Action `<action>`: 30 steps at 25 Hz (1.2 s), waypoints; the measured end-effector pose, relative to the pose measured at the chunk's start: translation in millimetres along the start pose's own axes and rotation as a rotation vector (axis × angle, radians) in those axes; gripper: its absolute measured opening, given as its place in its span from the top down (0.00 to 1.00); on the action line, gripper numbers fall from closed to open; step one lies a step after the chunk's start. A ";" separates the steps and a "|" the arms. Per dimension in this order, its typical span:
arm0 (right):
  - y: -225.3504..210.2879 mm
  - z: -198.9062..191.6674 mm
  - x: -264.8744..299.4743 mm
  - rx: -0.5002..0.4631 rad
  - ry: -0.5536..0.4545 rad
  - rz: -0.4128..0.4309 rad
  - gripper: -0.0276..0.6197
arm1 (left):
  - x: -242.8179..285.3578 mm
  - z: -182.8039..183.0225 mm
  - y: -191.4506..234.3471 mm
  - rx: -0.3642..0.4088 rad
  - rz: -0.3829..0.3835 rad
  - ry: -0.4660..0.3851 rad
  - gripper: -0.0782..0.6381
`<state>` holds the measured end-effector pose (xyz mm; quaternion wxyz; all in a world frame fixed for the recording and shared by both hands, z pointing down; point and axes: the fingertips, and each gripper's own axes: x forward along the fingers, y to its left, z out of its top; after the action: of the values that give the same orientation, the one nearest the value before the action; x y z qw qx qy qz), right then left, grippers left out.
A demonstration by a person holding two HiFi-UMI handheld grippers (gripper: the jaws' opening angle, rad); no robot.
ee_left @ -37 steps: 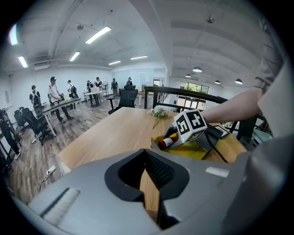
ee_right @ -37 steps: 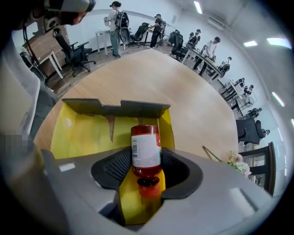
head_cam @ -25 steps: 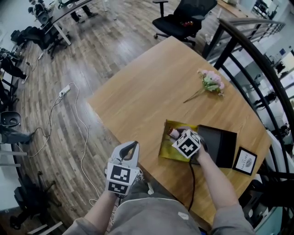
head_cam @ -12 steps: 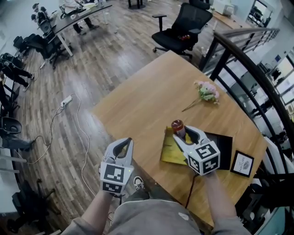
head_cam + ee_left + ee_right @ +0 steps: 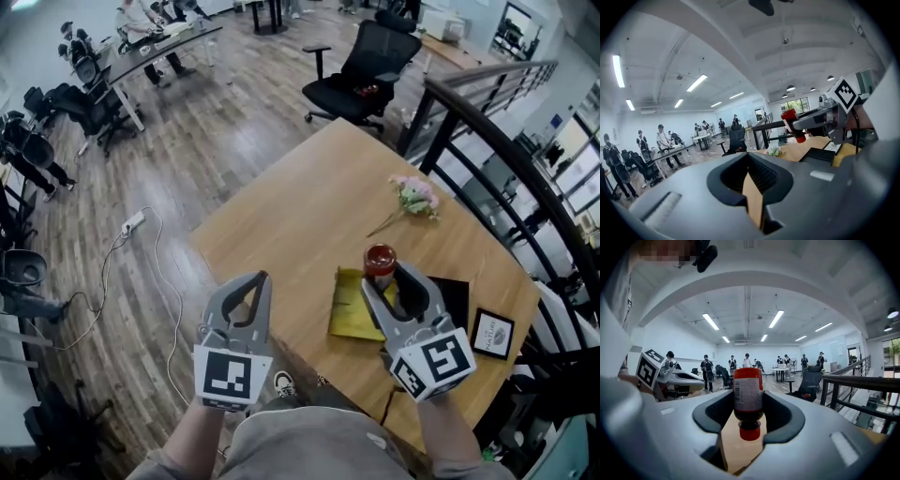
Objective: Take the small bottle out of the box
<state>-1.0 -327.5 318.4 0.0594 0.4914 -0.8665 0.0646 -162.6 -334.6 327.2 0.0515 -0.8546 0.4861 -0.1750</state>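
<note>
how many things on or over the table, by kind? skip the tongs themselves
small bottle: 1, held in the right tongs
pink flower bunch: 1
yellow box part: 1
black box part: 1
black labelled square: 1
total: 5

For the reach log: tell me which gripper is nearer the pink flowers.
Right. The right gripper, shut on the small bottle, is held just short of the flowers; the left gripper sits farther back, by the table's left edge.
</note>
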 end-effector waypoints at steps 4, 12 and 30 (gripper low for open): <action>12.3 21.1 -18.4 0.028 -0.088 -0.020 0.64 | -15.0 19.5 -5.0 -0.012 -0.018 -0.060 0.89; 43.7 40.2 -48.9 0.028 -0.154 0.010 0.64 | -39.9 25.2 -5.9 -0.079 -0.048 -0.076 0.89; 59.7 26.5 -50.9 0.015 -0.123 0.015 0.64 | -52.4 17.5 -0.2 -0.097 -0.042 -0.066 0.89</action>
<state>-27.3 -258.7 280.6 0.0018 0.4885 -0.8716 0.0409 -180.7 -291.4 297.9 0.0225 -0.8714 0.4742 -0.1238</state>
